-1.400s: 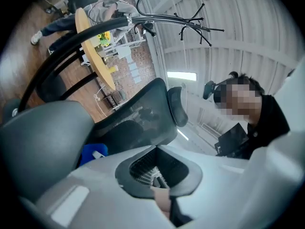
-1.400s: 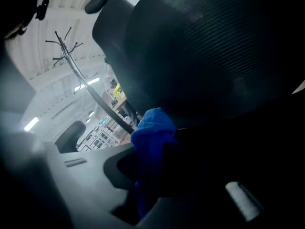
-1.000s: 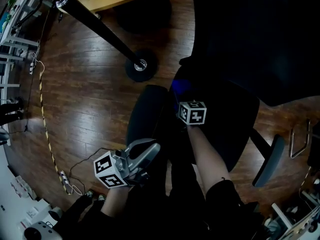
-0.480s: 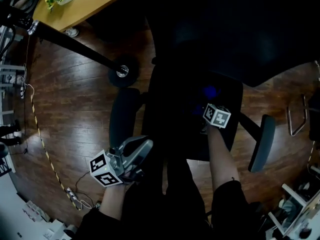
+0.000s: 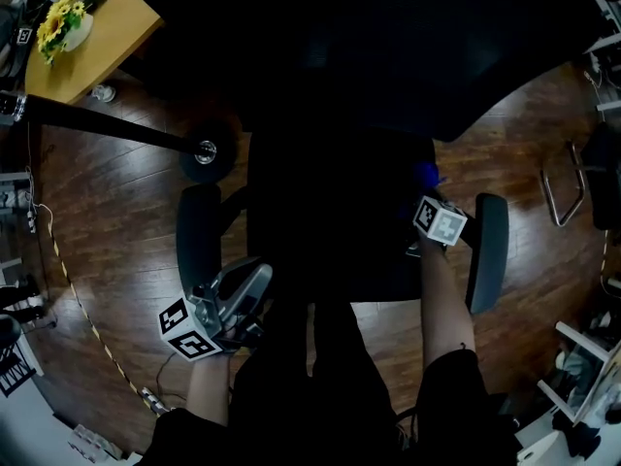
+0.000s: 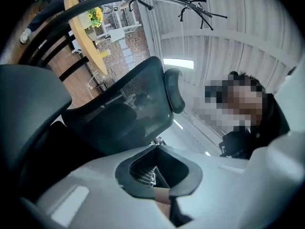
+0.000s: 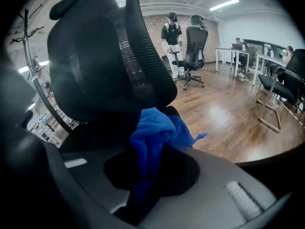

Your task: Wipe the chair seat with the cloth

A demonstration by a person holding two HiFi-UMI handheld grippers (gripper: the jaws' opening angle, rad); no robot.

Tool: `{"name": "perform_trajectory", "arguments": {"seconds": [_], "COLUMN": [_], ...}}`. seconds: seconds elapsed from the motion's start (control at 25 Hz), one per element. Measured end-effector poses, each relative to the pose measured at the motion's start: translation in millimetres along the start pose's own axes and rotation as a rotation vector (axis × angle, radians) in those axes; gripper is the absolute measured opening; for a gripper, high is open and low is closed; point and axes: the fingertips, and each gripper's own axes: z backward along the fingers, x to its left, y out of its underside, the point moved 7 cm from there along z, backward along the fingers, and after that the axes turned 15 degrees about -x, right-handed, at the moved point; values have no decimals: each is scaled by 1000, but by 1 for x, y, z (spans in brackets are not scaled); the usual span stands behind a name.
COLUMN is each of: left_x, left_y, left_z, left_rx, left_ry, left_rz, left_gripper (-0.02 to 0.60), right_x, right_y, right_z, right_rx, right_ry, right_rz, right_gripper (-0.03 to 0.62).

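The black chair seat (image 5: 330, 223) fills the middle of the head view, between a left armrest (image 5: 198, 233) and a right armrest (image 5: 488, 250). My right gripper (image 5: 429, 194) is over the seat's right edge, close to the right armrest, shut on a blue cloth (image 5: 427, 175). In the right gripper view the cloth (image 7: 155, 127) bunches up out of the right gripper (image 7: 151, 162), in front of the mesh backrest (image 7: 105, 56). My left gripper (image 5: 243, 287) hangs near the seat's front left corner, shut and holding nothing. The left gripper (image 6: 159, 189) points up at the backrest (image 6: 119, 113).
A coat stand's round base (image 5: 206, 149) and dark pole sit on the wood floor left of the chair. A wooden table with yellow flowers (image 5: 60, 17) is at far left. A metal chair frame (image 5: 558, 178) stands right. A person (image 7: 171, 30) stands by another office chair.
My right gripper has carried the cloth rightward across the seat, from its left part to the right edge by the armrest. The left gripper stays low by the front left corner.
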Motion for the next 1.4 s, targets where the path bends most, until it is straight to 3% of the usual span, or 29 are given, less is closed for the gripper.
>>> {"name": "perform_trajectory", "arguments": {"seconds": [0.2,0.32,0.72,0.84,1.08,1.28,1.4], "left_x": [-4,-7,-14,-13,-15,-9,-12], "left_y": [2,-1,-18,-19,-33,-28,-27], "left_z": [1,6,38,52,75,89,85], "left_rx": [-8,-34,-129,-144,-182,-179,-149], "left_ry": [-2,-3,-27,-41,-72,-73,-47], "left_rz": [-3,-4,-26,-23,-23,-24,-19], "left_gripper": [-8,-8,-8,-8,-8,-8,-8], "right_x": [-12,13,244,306,365,347,318], "right_y": [8,5,59,82,120,138,137], "right_z": [-5,10,5,-2,-9,-8,-6], "right_rx": [-7,-52,69,108,182,129,123], "right_ry": [-44,-103,-596,-683,-694,-646,-575], "right_rz": [-56,-58,-34,-25,73,81,83], "right_gripper": [61,61,61,62,62,62,63]}}
